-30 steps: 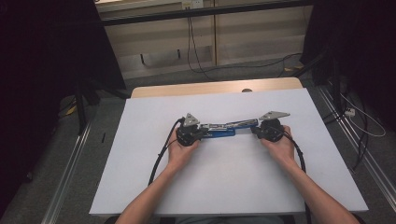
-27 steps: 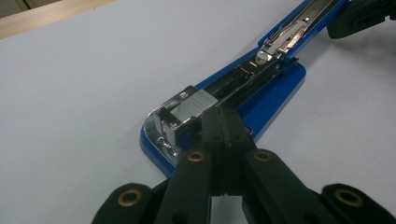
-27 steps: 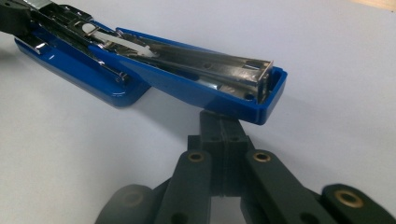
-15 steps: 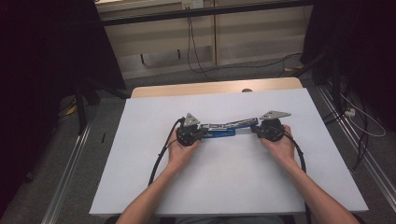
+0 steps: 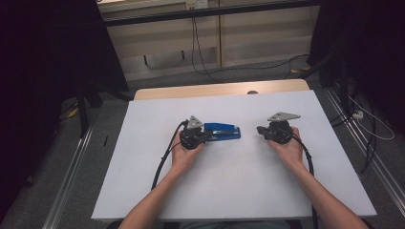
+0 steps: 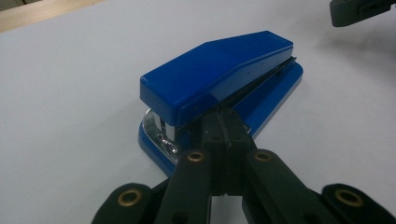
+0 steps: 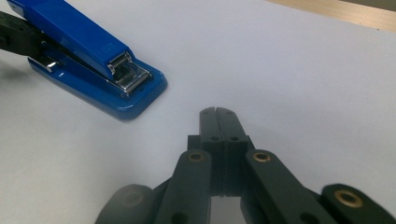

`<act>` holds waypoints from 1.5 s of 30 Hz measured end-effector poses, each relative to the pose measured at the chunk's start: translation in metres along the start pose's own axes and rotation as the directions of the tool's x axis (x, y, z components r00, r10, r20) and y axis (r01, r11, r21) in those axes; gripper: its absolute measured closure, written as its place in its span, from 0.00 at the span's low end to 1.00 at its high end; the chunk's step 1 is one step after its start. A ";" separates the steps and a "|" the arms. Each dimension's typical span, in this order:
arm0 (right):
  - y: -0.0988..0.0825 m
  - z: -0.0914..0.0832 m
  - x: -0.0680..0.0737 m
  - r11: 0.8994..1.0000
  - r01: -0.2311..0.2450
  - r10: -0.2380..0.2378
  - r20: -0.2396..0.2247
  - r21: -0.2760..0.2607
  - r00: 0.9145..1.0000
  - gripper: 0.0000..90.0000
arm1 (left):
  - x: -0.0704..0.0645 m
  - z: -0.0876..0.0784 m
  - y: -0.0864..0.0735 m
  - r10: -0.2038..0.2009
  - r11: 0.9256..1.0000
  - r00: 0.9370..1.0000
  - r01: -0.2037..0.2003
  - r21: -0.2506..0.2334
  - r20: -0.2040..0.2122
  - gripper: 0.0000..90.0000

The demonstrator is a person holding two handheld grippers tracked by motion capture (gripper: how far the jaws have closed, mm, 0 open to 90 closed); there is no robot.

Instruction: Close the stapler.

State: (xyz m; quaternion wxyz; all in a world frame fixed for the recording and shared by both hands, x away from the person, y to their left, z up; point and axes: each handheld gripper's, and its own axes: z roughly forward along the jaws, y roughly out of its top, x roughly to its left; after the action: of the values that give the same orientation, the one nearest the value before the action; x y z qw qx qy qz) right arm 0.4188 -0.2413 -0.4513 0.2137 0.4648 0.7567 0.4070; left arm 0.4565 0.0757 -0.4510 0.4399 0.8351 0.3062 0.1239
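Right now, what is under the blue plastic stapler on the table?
The blue plastic stapler lies flat on the white table surface. Anything directly beneath its base is covered and cannot be seen.

Blue stapler (image 6: 219, 79) of smooth, glossy plastic, its top cover and base reflecting the light; the front mechanism (image 7: 126, 70) and the rear spring part are bright, shiny metal. White table covering (image 5: 239, 181), matt and smooth, paper-like, without visible texture. Strip of pale wood tabletop (image 5: 219, 89) at the far edge, with a dull finish. Black left gripper (image 6: 224, 135) and black right gripper (image 7: 219, 126) of matt plastic, slightly grainy, with brass-coloured metal rivets at the joints.
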 end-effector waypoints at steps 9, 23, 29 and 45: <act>0.000 -0.003 0.001 0.999 -0.010 0.009 -0.031 -0.040 0.999 0.99 | -0.001 0.000 0.000 0.024 1.000 1.000 -0.024 0.002 -0.009 0.98; 0.000 -0.011 0.001 0.996 -0.019 0.015 -0.053 -0.083 0.999 0.88 | -0.003 -0.003 0.000 0.005 1.000 1.000 -0.004 -0.002 0.028 0.89; 0.000 -0.014 0.000 0.995 -0.041 0.035 -0.072 -0.088 0.997 0.77 | -0.007 -0.005 0.001 0.010 1.000 0.999 -0.010 -0.003 0.046 0.77; 0.003 -0.016 0.008 0.993 -0.056 0.052 -0.037 -0.107 0.998 0.21 | -0.012 -0.024 0.001 0.031 0.998 0.998 -0.034 -0.056 -0.050 0.38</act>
State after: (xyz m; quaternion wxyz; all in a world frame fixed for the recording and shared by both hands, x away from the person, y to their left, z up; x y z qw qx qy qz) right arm 0.4053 -0.2408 -0.4391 0.2147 0.4660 0.7242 0.4607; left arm 0.4363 0.0840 -0.4349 0.4539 0.8237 0.2996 0.1603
